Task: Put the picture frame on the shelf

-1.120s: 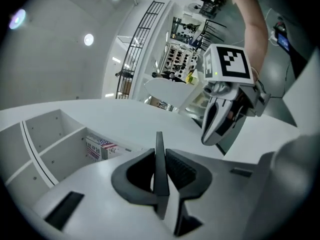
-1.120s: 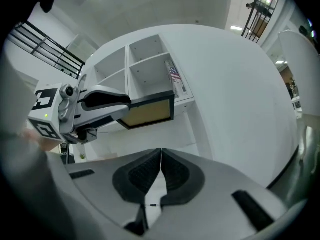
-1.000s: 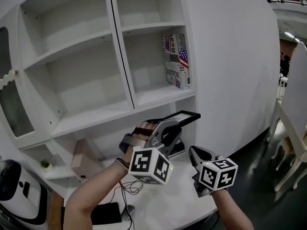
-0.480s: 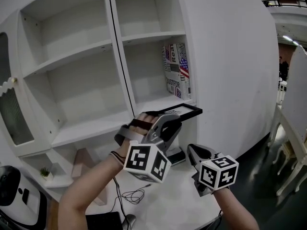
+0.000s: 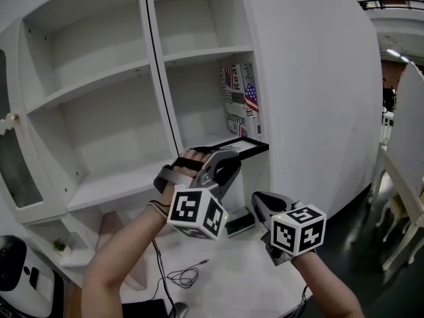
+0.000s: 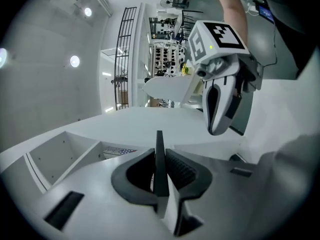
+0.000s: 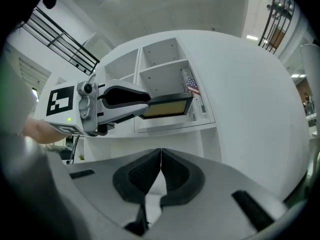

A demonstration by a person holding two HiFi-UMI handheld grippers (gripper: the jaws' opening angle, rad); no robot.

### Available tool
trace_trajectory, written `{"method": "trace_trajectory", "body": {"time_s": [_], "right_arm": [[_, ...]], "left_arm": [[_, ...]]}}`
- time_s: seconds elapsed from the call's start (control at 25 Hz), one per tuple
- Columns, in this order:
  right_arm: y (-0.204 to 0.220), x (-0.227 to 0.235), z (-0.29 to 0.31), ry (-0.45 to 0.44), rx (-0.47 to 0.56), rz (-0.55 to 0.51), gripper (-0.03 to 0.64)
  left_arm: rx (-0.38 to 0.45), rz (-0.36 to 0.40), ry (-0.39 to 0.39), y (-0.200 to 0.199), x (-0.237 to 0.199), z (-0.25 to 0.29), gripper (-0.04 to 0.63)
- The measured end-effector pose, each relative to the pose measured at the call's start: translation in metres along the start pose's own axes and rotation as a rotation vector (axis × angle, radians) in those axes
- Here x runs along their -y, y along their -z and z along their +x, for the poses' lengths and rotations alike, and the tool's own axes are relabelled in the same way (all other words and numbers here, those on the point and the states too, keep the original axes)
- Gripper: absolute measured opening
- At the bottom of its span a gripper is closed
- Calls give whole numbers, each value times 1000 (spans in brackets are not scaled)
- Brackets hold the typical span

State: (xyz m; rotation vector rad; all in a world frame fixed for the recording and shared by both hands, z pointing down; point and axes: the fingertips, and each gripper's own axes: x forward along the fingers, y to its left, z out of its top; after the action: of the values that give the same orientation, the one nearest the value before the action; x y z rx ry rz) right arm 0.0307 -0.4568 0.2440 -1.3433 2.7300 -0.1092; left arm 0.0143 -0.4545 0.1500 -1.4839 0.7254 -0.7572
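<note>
left gripper (image 5: 224, 156) gripping picture frame (image 5: 242, 146) near shelf (image 5: 109, 183), right gripper (image 5: 258, 201) closed

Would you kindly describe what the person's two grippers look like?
Both the left claw and right claw are light grey curved shells with black ribbed pads. Each carries a white cube printed with black square markers. Black straps cross the left hand.

Black-edged picture frame (image 5: 250, 145), white shelf (image 5: 106, 78), and a red, white, blue flag-print book (image 5: 242, 101).
</note>
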Motion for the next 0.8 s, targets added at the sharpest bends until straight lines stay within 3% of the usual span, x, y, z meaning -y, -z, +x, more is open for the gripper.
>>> {"method": "trace_trajectory", "body": {"time_s": [0.48,0.8], "right_arm": [[22,17,6,18,-35,27,2],[27,22,7,20,-37,42,2]], "left_arm": [[-32,-43,34,36,17,38,67],[-102,-76,48,62,17,49,67]]}}
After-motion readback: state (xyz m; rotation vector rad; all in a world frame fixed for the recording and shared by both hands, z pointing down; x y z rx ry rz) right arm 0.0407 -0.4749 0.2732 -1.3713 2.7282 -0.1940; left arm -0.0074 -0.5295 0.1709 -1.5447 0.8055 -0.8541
